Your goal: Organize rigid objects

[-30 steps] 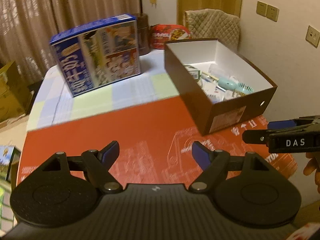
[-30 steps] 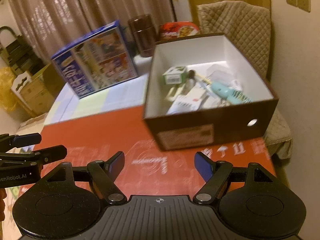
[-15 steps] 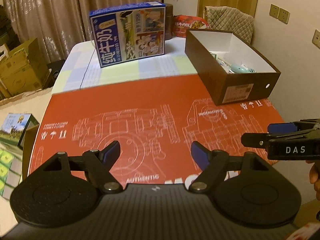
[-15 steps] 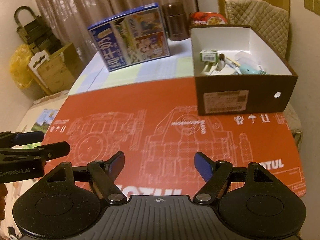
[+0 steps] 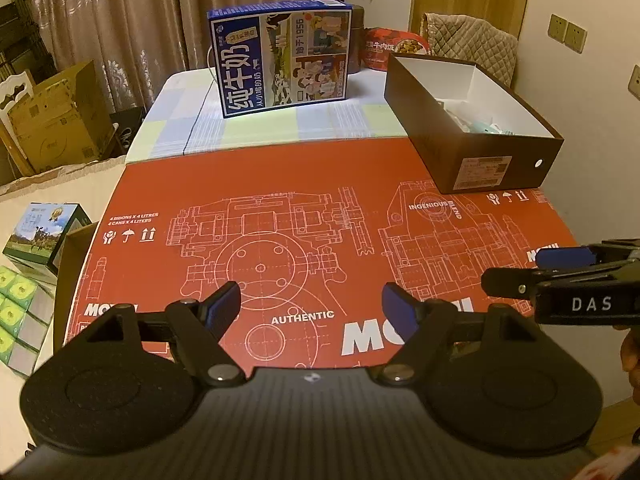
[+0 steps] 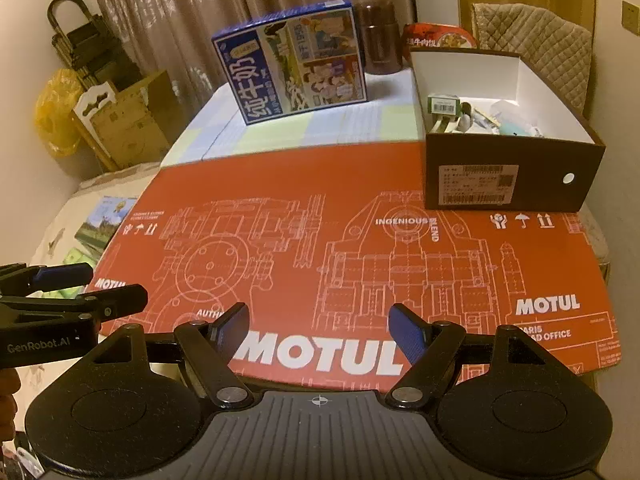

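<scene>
Spread over the near half of the table, a flat red cardboard sheet point(image 6: 360, 240) printed with white machine line drawings, reading "MOTUL" in large white letters along its near edge, "INGENIOUS BLEND" near the middle, "AUTHENTIC" lower down, "PARIS HEAD OFFICE" at the right corner, and "4 BIDONS X 4 LITRES / 4 CANS X 4 LITERS" at the left with handling symbols. On its far right corner, an open dark brown cardboard shoebox with a white inside point(image 6: 516, 152), a white barcode label and a small round hole on the near end wall; inside, a jumble of small rigid objects point(image 6: 472, 114) including a small green-and-white carton and something pale teal, the rest too small to tell. Beyond the sheet, on a pale checked tablecloth point(image 5: 280, 128), a tall blue milk carton box point(image 5: 282, 56) with large white Chinese characters and "1956", a dark brown cylindrical canister point(image 6: 378, 36) behind it, and a red instant-meal bowl point(image 6: 438, 38) with Chinese writing. Left gripper point(image 5: 312, 308) low over the sheet's near edge, angled downward, blue-padded fingers spread wide with nothing between them. Right gripper point(image 6: 320, 326) alongside at the same tilt, likewise parted wide and empty, marked "DAS" on its side; "GenRobot.AI" readable on the left one's side
</scene>
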A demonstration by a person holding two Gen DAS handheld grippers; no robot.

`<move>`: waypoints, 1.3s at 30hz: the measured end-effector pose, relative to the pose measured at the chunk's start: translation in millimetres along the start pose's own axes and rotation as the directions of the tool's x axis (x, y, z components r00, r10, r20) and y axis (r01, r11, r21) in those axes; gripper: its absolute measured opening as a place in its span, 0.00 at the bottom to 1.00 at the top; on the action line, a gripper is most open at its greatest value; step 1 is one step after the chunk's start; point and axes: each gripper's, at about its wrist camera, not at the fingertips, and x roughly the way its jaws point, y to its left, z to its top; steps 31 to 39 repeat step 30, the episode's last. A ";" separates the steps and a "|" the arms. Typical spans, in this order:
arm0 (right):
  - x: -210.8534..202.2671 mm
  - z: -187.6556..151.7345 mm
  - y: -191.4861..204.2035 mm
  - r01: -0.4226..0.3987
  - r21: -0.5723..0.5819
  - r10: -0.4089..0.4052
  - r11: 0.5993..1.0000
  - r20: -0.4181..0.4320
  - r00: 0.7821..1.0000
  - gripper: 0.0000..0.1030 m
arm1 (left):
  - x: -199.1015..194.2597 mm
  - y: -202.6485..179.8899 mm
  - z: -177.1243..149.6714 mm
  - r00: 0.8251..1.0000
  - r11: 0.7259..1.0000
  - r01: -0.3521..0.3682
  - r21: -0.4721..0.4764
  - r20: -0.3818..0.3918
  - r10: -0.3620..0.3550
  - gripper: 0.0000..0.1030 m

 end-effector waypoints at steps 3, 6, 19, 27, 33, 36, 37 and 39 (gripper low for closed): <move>-0.6 -1.5 2.5 -0.001 -0.001 0.001 1.000 0.002 1.000 0.72 | -1.7 1.7 -1.4 1.000 1.000 -0.002 0.001 0.003 0.002 0.73; -0.6 -1.9 4.6 0.001 -0.002 -0.001 1.000 0.003 1.000 0.72 | -2.2 3.5 -1.5 1.000 1.000 -0.004 -0.001 0.006 0.004 0.73; 6.4 -0.8 12.3 -0.006 -0.022 0.006 1.000 -0.013 1.000 0.72 | -2.6 13.8 -3.0 1.000 1.000 -0.016 -0.019 0.006 0.016 0.73; 9.8 0.4 13.6 -0.005 -0.021 0.005 1.000 -0.020 1.000 0.72 | 0.2 14.7 -2.4 1.000 1.000 -0.014 -0.012 0.009 0.014 0.73; 11.6 0.9 12.2 -0.004 -0.018 0.003 1.000 -0.023 1.000 0.72 | 3.4 14.5 -0.9 1.000 1.000 -0.011 -0.009 0.002 0.011 0.73; 11.6 0.9 12.2 -0.004 -0.018 0.003 1.000 -0.023 1.000 0.72 | 3.4 14.5 -0.9 1.000 1.000 -0.011 -0.009 0.002 0.011 0.73; 11.6 0.9 12.2 -0.004 -0.018 0.003 1.000 -0.023 1.000 0.72 | 3.4 14.5 -0.9 1.000 1.000 -0.011 -0.009 0.002 0.011 0.73; 11.6 0.9 12.2 -0.004 -0.018 0.003 1.000 -0.023 1.000 0.72 | 3.4 14.5 -0.9 1.000 1.000 -0.011 -0.009 0.002 0.011 0.73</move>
